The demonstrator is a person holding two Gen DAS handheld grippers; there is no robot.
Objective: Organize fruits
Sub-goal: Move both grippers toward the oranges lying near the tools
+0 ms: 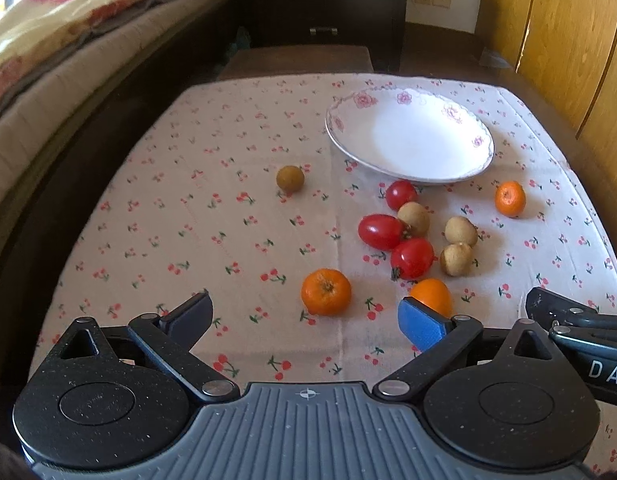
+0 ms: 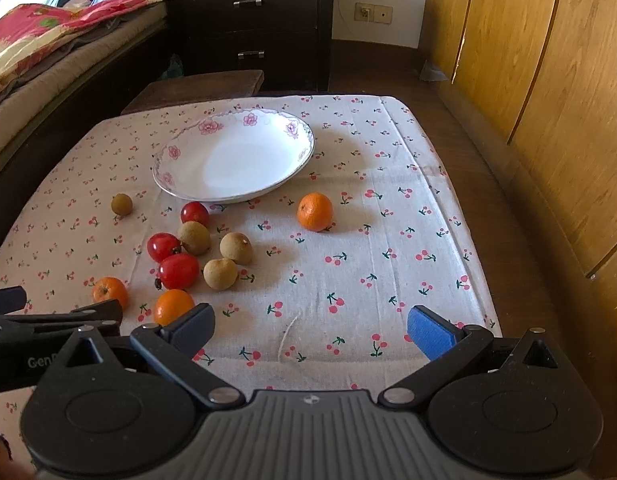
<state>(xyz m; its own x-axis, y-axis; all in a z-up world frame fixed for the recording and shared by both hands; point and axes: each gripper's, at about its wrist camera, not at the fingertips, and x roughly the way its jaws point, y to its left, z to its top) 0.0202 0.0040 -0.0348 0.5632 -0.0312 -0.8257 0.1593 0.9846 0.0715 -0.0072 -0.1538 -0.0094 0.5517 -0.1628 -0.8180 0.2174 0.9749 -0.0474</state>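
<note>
A white flower-rimmed plate (image 1: 480, 142) (image 2: 180, 148) sits empty at the far side of the cherry-print cloth. In front of it lie three red tomatoes (image 1: 381, 232) (image 2: 178, 270), several tan longans (image 1: 461, 231) (image 2: 236, 247) with one off to the left (image 1: 290, 178) (image 2: 121, 204), and three small oranges (image 1: 326, 292) (image 2: 315, 212). My left gripper (image 1: 306, 318) hovers open just short of the nearest orange; its blue pad covers part of another orange (image 1: 431, 295). My right gripper (image 2: 310, 326) is open over bare cloth, nothing between its fingers.
The table (image 2: 440, 184) ends in a drop at the far and right edges. A bed with a patterned quilt (image 1: 48, 40) runs along the left, a dark drawer unit (image 2: 252, 20) stands behind, and wooden wardrobe doors (image 2: 548, 80) line the right.
</note>
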